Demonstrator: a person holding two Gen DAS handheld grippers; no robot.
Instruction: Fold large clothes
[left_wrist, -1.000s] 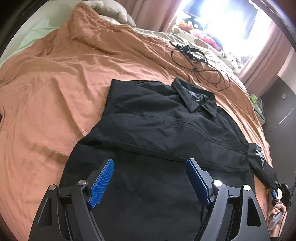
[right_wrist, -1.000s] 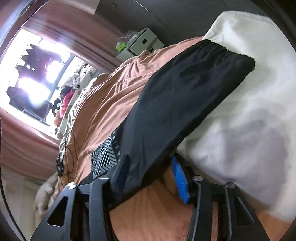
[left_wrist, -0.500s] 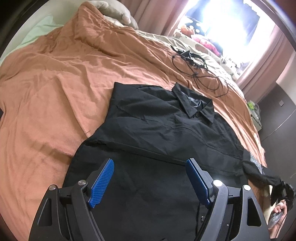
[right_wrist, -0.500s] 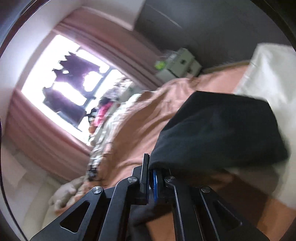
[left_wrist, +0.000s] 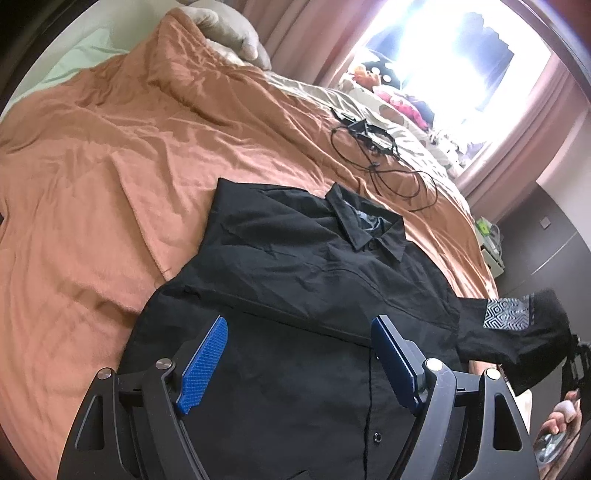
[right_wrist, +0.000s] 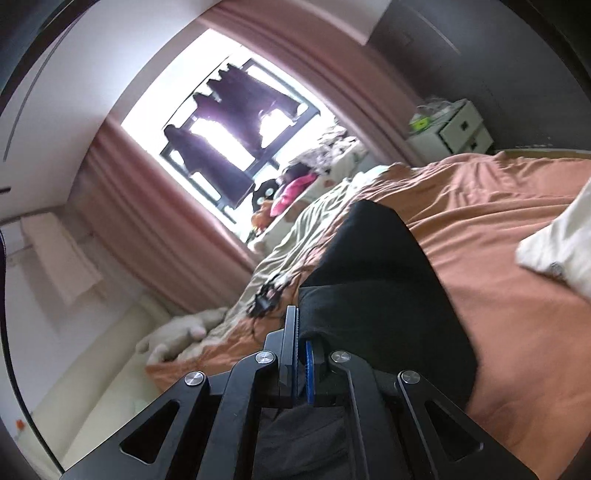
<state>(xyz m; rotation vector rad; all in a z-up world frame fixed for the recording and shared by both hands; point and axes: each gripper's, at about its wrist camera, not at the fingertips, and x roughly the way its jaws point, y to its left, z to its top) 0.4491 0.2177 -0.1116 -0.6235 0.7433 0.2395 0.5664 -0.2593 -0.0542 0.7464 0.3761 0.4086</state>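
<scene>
A black collared shirt (left_wrist: 295, 280) lies spread on the orange bedspread (left_wrist: 110, 155), collar toward the window, its left side folded inward. My left gripper (left_wrist: 299, 354) hovers open over the shirt's lower front with nothing between its blue pads. The shirt's right sleeve (left_wrist: 517, 332), with a grey patterned patch, is lifted off the bed at the right edge. In the right wrist view my right gripper (right_wrist: 300, 336) is shut on that black sleeve (right_wrist: 384, 280), which drapes forward over the fingers.
A tangle of black cables (left_wrist: 373, 147) lies on the bed beyond the collar. A white pillow (right_wrist: 561, 240) sits at the right, plush toys (right_wrist: 288, 188) line the window side, and a white bedside cabinet (right_wrist: 458, 125) stands past the bed. A hand (left_wrist: 561, 417) shows low right.
My right gripper closed on the sleeve and raised it off the bed, swinging away from the white pillow. The left gripper has stayed open over the shirt, the view barely shifting.
</scene>
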